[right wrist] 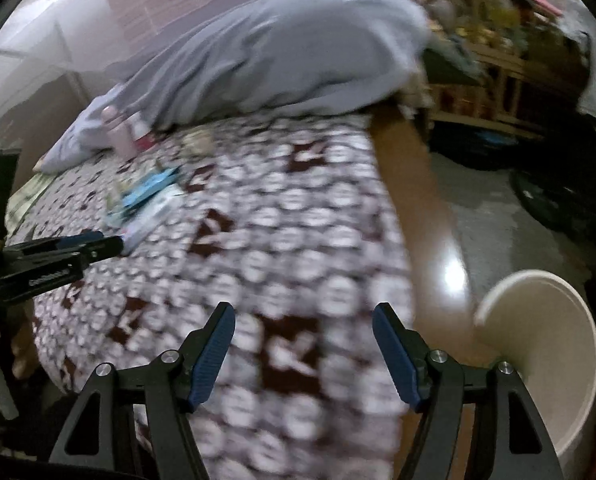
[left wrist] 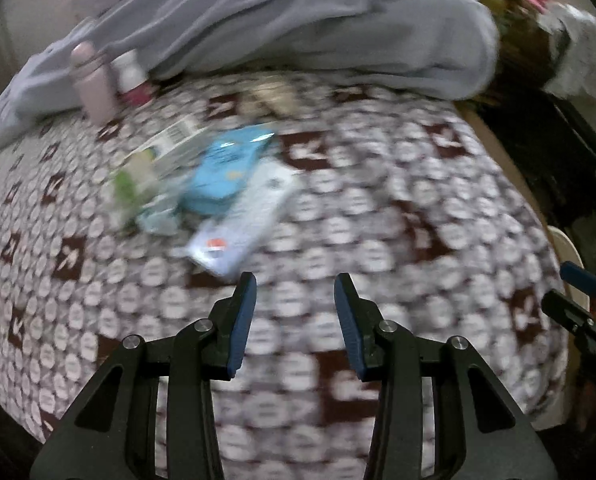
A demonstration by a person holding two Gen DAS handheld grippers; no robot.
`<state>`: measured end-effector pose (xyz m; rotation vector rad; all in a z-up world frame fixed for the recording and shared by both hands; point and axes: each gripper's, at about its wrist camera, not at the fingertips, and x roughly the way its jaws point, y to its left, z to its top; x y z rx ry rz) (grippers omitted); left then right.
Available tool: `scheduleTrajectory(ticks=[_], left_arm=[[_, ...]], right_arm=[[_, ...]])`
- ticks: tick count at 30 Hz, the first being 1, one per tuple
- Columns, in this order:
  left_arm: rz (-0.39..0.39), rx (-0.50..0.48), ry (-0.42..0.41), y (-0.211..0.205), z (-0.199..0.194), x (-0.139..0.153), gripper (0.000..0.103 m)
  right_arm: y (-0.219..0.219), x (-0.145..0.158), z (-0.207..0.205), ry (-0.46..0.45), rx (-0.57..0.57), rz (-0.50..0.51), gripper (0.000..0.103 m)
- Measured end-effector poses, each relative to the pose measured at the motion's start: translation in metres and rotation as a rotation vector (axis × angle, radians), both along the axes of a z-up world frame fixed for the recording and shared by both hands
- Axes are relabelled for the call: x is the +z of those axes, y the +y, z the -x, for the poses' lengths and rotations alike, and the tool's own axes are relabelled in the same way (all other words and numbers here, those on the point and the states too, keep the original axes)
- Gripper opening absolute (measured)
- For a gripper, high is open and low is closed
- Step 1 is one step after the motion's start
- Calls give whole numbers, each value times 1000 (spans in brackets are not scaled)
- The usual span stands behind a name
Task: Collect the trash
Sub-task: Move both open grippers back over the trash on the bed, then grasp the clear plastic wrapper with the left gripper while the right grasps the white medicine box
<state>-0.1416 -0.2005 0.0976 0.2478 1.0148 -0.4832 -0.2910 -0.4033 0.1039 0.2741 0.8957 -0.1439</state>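
Here, two empty grippers, left gripper parted, right gripper parted, three wrappers piled, two bottles, one white bin.

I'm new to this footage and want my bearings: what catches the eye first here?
First, the bedspread with its brown-and-white pattern, filling both views. On it lies a small heap of wrappers, the blue packet on top, just ahead of the empty left hand-held gripper. A rumpled grey blanket lies along the far side, and a white bin stands off the bed's edge beside the right hand-held gripper, also empty.
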Motion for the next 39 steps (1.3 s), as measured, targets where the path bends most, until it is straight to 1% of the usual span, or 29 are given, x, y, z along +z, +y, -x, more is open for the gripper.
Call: scheduleTrajectory(ticks=[4, 9, 12, 15, 19, 24, 27, 30, 31, 33, 34, 36, 38, 39], left_arm=[[-2, 68, 3, 34, -23, -6, 38], [-3, 136, -2, 69, -53, -16, 38], [1, 163, 10, 83, -69, -25, 38], [13, 177, 31, 91, -88, -34, 38], [70, 198, 73, 92, -115, -43, 38], [132, 175, 105, 83, -132, -52, 38], [175, 169, 117, 77, -141, -55, 38], [199, 167, 134, 74, -148, -59, 38], [213, 165, 135, 74, -149, -59, 37], [249, 163, 138, 76, -152, -59, 17], [261, 159, 150, 77, -153, -59, 12], [275, 165, 150, 80, -152, -57, 7], [294, 152, 159, 84, -147, -53, 6], [289, 141, 149, 86, -142, -50, 6]], right_arm=[[24, -2, -32, 18, 64, 7, 69], [49, -7, -75, 33, 126, -18, 69], [64, -13, -100, 49, 165, -49, 69], [78, -17, -118, 67, 200, -48, 69], [92, -24, -136, 78, 235, -48, 69], [98, -30, -149, 94, 257, -77, 69], [104, -32, -153, 103, 278, -57, 69], [105, -34, -155, 106, 281, -47, 70], [105, -34, -155, 106, 279, -50, 70], [103, -34, -155, 103, 271, -59, 70], [102, -34, -155, 101, 268, -62, 70], [101, -34, -156, 98, 262, -68, 70], [102, -34, -157, 99, 261, -71, 70], [102, -34, -157, 99, 263, -71, 70]])
